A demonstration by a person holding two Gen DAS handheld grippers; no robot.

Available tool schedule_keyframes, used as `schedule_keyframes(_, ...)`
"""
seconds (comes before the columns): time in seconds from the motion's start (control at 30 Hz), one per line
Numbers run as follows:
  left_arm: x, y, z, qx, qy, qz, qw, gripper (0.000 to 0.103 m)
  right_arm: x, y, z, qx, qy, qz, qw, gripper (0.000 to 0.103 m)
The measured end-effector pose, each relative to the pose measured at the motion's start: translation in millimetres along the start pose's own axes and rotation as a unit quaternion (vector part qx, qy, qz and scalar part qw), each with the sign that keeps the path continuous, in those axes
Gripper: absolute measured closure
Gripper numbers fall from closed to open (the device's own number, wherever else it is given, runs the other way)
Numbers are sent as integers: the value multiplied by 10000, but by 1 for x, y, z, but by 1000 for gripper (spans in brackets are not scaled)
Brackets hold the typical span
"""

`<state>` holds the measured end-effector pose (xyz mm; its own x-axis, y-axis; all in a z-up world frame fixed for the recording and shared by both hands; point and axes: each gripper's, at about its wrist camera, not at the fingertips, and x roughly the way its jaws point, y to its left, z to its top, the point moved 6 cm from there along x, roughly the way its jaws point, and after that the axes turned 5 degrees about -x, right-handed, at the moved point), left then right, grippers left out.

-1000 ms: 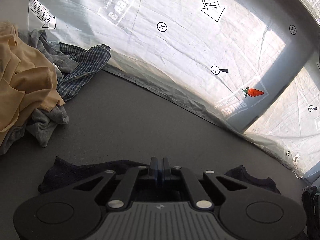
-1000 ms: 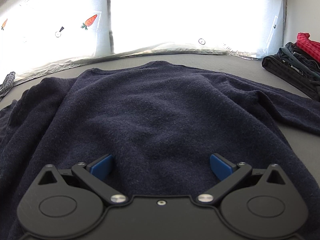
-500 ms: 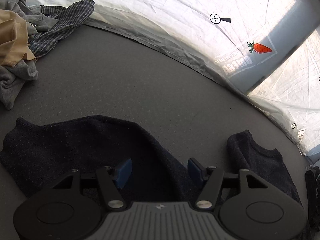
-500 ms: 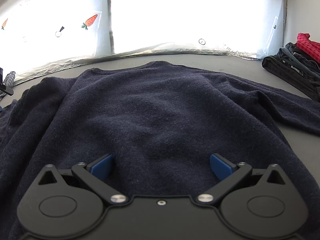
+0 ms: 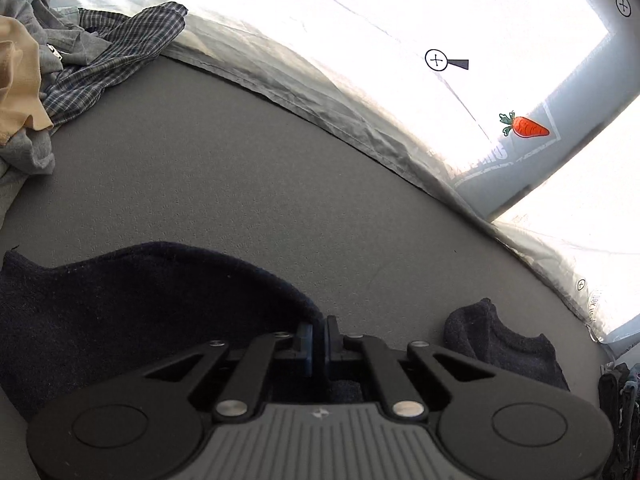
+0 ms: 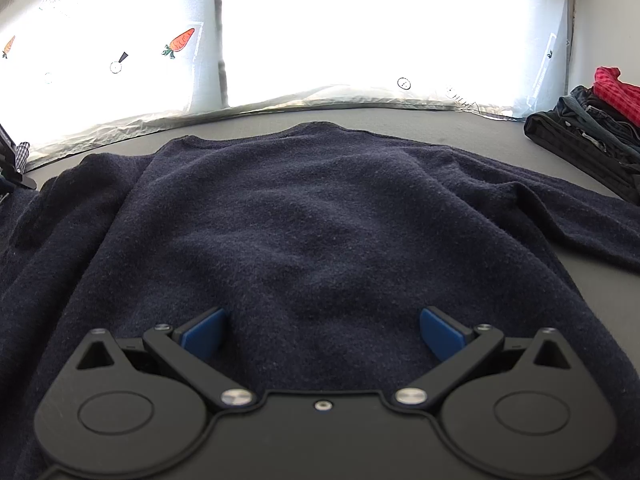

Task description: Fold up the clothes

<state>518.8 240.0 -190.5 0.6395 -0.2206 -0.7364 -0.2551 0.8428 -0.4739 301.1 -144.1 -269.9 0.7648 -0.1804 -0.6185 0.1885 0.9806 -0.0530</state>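
Left gripper (image 5: 319, 338) jaws have just closed, pinching the edge of the navy sweater (image 6: 304, 216) at its sleeve (image 5: 132, 304). Right gripper (image 6: 320, 332) hovers spread over the sweater body, gripping nothing. The sweater lies flat on the grey table (image 5: 248, 184). Knit is soft, limp and likely to stretch; grip at hems and cuffs. Unfolded clothes (image 5: 80, 60) lie far left; a folded stack (image 6: 588, 136) lies right.
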Motion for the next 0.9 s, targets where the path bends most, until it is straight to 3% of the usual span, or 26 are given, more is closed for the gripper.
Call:
schedule_keyframes(0.17,-108,-3,-8,-83,-711,-358,9968,99,0,0,0,6,-3,12,10000,0)
schedule_keyframes(0.3,-152,13,-43,-265,-643,9,9976,98,0,-1,0,13,-5,17,10000,0)
schedule_keyframes(0.4,-151,40,-79,-557,-295,474,9969,98,0,-1,0,15,-4,17,10000,0)
schedule_keyframes(0.53,-142,74,-122,-1122,200,676,9912,98,0,-1,0,23,-5,22,10000,0)
schedule_keyframes(0.67,-138,83,-141,-1500,488,669,9852,97,0,-1,0,34,-8,32,10000,0)
schedule_keyframes(0.77,-133,91,-154,-1815,726,745,9779,89,0,-1,0,42,-12,47,10000,0)
schedule_keyframes(0.9,-135,100,-157,-2167,773,859,9694,84,0,-2,0,49,-17,71,10000,0)
